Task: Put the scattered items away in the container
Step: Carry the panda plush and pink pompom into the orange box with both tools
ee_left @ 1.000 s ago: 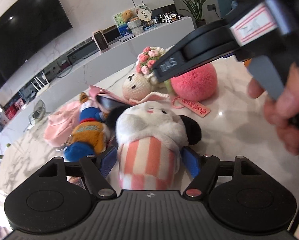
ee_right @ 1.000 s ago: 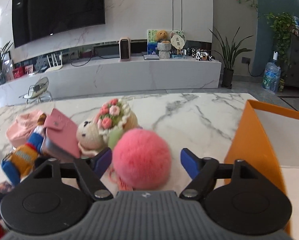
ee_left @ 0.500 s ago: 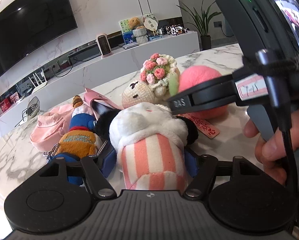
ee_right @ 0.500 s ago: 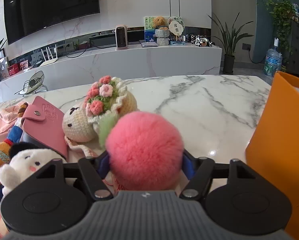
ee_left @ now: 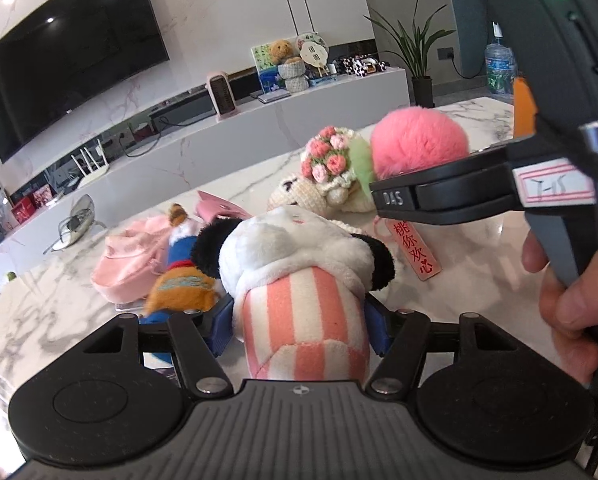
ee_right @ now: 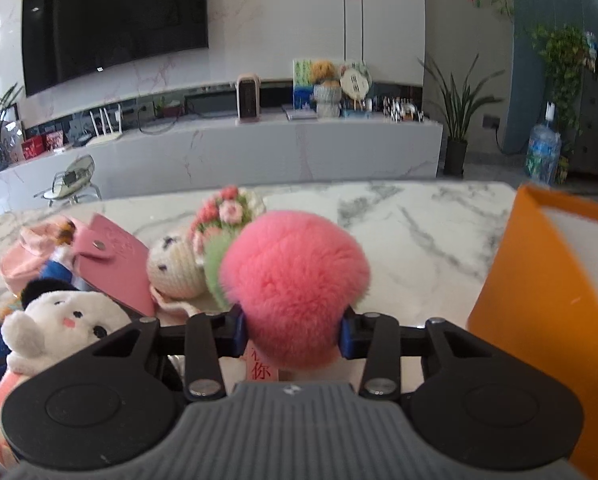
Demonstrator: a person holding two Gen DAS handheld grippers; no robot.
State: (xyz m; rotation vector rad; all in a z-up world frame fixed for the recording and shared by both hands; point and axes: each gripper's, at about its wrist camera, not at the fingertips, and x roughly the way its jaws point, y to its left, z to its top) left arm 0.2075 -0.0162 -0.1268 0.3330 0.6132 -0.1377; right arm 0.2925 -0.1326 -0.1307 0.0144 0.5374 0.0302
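Container (ee_right: 539, 280) in right view only; person's hand (ee_left: 567, 300) in left.

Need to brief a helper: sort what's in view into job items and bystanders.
Job: pompom, panda, crochet doll, wallet, pink pouch, small plush, orange box.
Bystanders: TV, router, heater, plant, water bottle.
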